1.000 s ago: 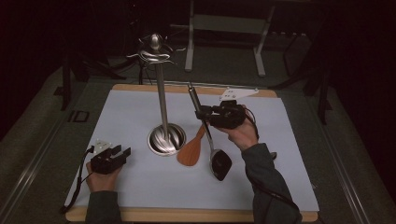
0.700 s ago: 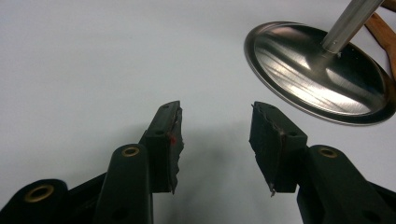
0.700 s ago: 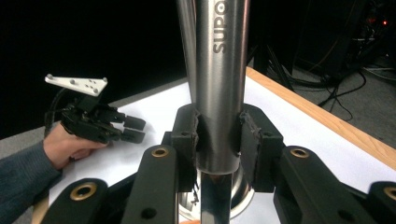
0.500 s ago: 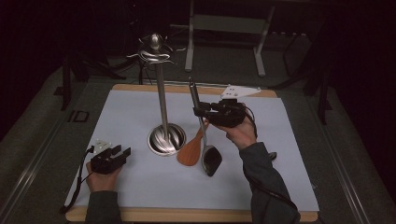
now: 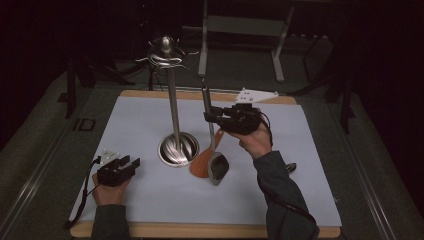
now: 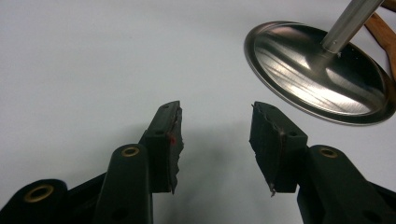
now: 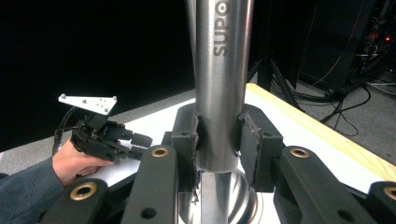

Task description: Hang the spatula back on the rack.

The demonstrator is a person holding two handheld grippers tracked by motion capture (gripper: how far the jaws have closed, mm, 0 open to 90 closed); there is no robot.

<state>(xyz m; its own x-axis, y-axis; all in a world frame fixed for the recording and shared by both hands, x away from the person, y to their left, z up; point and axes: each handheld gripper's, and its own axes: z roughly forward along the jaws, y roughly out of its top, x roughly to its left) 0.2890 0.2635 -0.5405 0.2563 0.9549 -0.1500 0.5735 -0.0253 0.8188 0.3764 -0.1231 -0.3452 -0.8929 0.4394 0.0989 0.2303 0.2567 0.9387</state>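
A steel utensil stand (image 5: 173, 110) rises from a round base (image 5: 178, 149) at mid-table, with curled hooks (image 5: 166, 56) at its top. My right gripper (image 5: 209, 118) is shut on the steel handle (image 5: 206, 100) of a utensil whose dark head (image 5: 218, 167) hangs low, just right of the base. In the right gripper view the jaws clamp that handle (image 7: 222, 70), which bears lettering, and my right gripper (image 7: 219, 140) holds it nearly upright. A wooden spatula (image 5: 201, 164) lies beside the base. My left gripper (image 5: 127, 164) rests on the mat, open and empty (image 6: 215, 135), near the base (image 6: 322, 74).
A pale mat (image 5: 150, 200) covers the wooden table. A small dark object (image 5: 291, 166) lies right of my right forearm. A metal frame (image 5: 240, 30) stands beyond the far edge. The spatula's edge (image 6: 383, 35) shows behind the base in the left gripper view.
My right gripper has shifted slightly left with the utensil, and its dark head has swung left and up toward the stand's base. The left gripper has stayed put.
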